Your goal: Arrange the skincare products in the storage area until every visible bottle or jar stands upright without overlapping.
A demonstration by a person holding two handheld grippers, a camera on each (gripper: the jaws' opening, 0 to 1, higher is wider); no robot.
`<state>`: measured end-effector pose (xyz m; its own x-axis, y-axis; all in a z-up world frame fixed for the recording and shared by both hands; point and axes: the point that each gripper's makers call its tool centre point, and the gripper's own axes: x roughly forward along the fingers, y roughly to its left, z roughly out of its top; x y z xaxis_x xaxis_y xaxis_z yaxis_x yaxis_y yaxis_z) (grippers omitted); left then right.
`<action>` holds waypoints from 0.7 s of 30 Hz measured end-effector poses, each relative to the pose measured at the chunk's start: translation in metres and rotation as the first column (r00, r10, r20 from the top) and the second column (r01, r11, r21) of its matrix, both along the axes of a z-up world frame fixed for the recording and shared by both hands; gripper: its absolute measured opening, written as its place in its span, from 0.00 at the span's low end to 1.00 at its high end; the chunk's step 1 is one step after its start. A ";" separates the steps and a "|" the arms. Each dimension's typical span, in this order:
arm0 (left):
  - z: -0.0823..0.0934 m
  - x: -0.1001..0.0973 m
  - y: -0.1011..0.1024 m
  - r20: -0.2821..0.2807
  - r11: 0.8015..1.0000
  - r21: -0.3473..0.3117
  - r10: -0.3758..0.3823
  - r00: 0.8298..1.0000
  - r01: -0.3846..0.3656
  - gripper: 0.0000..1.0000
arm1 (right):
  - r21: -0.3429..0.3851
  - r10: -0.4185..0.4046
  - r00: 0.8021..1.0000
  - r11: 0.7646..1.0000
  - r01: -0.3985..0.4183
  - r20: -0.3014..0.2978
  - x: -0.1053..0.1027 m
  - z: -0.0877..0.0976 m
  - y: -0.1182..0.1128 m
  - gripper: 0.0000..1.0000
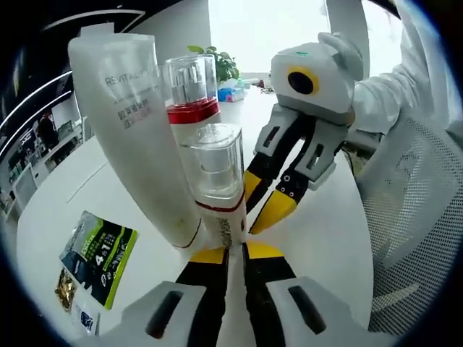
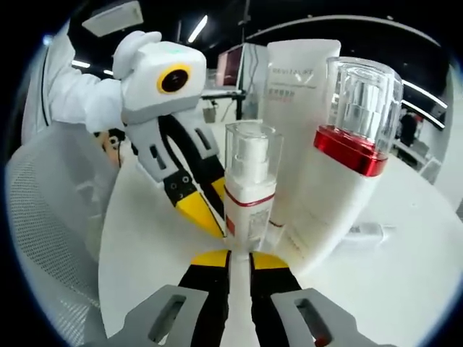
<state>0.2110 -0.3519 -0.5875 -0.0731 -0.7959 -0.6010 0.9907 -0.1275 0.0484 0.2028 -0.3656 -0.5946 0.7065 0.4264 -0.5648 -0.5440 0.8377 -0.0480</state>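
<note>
Three skincare items stand close together on the white table [image 1: 329, 238]. A tall white tube [image 1: 134, 130] leans beside a white bottle with a red band and a clear cap [image 1: 189, 87]. In front stands a small pump bottle with a clear cap [image 1: 215, 173]. My left gripper [image 1: 236, 253] is shut, its tips at the small bottle's foot with nothing between them. The right gripper [image 1: 264, 201] hangs just right of that bottle. In the right gripper view, my right gripper [image 2: 239, 259] is shut below the small bottle [image 2: 249, 189]. The left gripper [image 2: 206, 202] touches its lower left side. The tube [image 2: 300, 108] and the red-banded bottle [image 2: 347, 159] stand behind.
A green and black sachet [image 1: 98, 256] and a small gold packet [image 1: 65, 289] lie on the table at the left. A mesh chair [image 1: 412, 217] stands by the table's edge, with a person's white sleeve [image 1: 387, 87] above it. A white cable piece [image 2: 365, 231] lies past the bottles.
</note>
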 end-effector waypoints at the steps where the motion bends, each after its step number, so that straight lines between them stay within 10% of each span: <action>1: 0.000 0.000 0.000 0.003 1.000 0.000 0.001 1.000 -0.001 0.05 | 0.003 -0.002 1.000 1.000 0.002 0.002 -0.001 0.001 -0.001 0.02; 16: 0.025 0.008 0.020 0.007 0.995 -0.028 0.096 0.995 -0.096 0.07 | -0.005 -0.013 1.000 1.000 0.013 0.017 -0.018 0.028 -0.003 0.06; 21: 0.044 0.006 0.041 -0.071 0.981 -0.025 0.192 0.979 -0.195 0.10 | -0.003 -0.019 1.000 1.000 0.019 0.009 -0.028 0.036 -0.001 0.12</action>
